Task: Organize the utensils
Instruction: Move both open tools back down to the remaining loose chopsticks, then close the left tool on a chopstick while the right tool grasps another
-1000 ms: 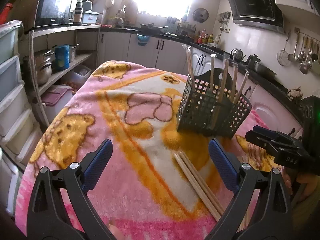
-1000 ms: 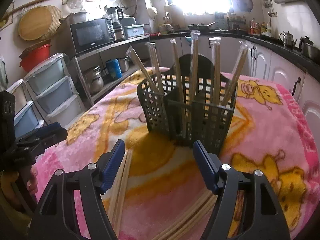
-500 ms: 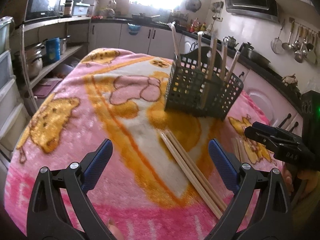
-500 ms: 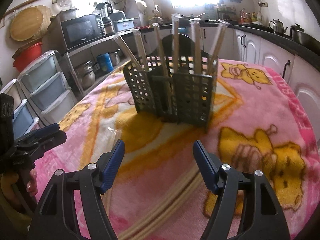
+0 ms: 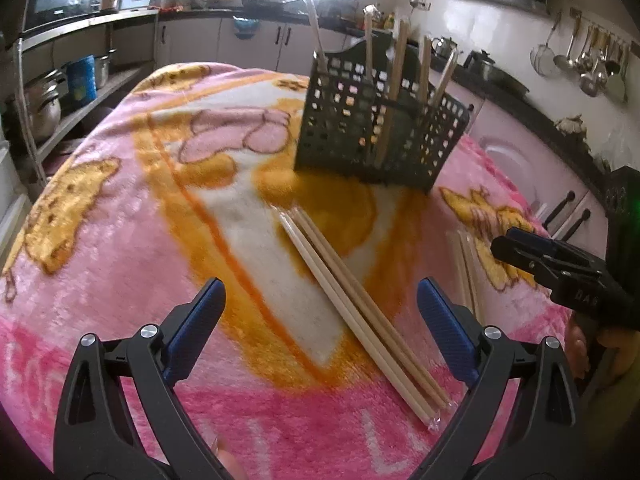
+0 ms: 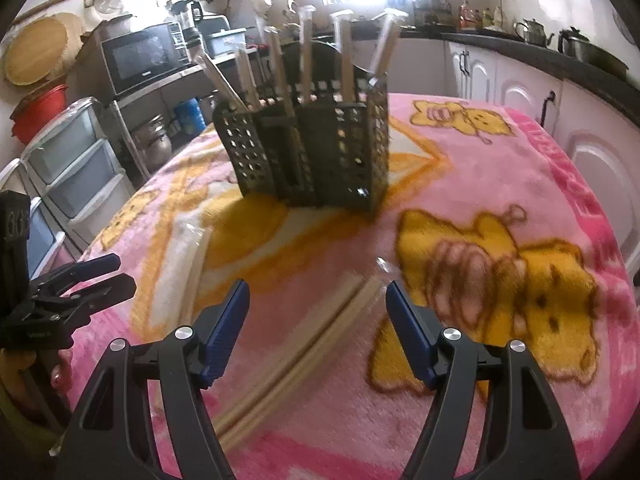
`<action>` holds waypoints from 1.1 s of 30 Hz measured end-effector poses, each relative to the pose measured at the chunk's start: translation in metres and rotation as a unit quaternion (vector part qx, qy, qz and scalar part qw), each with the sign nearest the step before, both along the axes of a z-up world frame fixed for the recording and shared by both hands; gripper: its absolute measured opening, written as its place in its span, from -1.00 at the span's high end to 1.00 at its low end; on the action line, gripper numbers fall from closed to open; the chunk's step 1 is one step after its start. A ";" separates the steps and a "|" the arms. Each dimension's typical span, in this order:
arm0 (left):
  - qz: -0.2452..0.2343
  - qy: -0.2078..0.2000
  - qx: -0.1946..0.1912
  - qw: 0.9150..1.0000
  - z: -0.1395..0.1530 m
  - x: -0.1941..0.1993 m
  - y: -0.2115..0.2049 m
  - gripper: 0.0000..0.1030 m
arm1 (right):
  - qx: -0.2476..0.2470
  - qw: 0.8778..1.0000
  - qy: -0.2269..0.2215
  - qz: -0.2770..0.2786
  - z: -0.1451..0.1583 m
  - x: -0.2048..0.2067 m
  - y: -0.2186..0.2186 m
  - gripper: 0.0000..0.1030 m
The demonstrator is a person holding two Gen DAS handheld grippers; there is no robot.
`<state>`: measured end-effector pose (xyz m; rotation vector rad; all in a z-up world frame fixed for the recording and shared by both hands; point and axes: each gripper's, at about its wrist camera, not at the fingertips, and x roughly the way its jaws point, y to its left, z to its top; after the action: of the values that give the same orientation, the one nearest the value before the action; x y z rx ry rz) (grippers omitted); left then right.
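Nearby, pale wooden chopsticks [image 5: 360,312] in clear sleeve, flat on blanket [image 5: 120,240].

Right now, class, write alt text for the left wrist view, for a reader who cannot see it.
Wrapped chopsticks lie loose on a pink cartoon blanket, framed between the open fingers of the left hand-held gripper. Behind them stands a dark slotted utensil basket already holding several upright chopsticks; the right hand-held gripper enters from the right.

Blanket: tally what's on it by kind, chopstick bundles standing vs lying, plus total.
Black basket: 1
Chopstick bundles standing in the basket: 6
Chopstick bundles lying on the blanket: 2
Total: 9
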<state>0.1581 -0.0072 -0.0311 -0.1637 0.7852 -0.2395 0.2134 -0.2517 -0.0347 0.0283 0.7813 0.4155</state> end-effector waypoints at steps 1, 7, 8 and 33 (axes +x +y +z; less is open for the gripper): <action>-0.004 0.003 0.001 1.000 -0.002 0.000 -0.002 -0.61 | -0.001 1.000 0.002 -0.003 -0.002 0.000 -0.002 -0.32; -0.010 0.033 0.002 0.999 -0.014 0.009 -0.008 -0.26 | 0.000 1.000 0.015 -0.018 -0.008 0.002 -0.015 -0.32; -0.010 0.037 0.000 0.999 -0.015 0.011 -0.008 -0.19 | 0.000 1.000 0.017 -0.019 -0.008 0.003 -0.015 -0.32; 0.032 0.101 -0.047 0.993 -0.031 0.067 0.015 0.59 | -0.003 0.994 0.098 -0.039 -0.037 0.054 -0.017 0.39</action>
<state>0.2254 0.0076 -0.0624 -0.3059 0.9692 -0.2013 0.2672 -0.2692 -0.0716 0.0959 0.9724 0.3386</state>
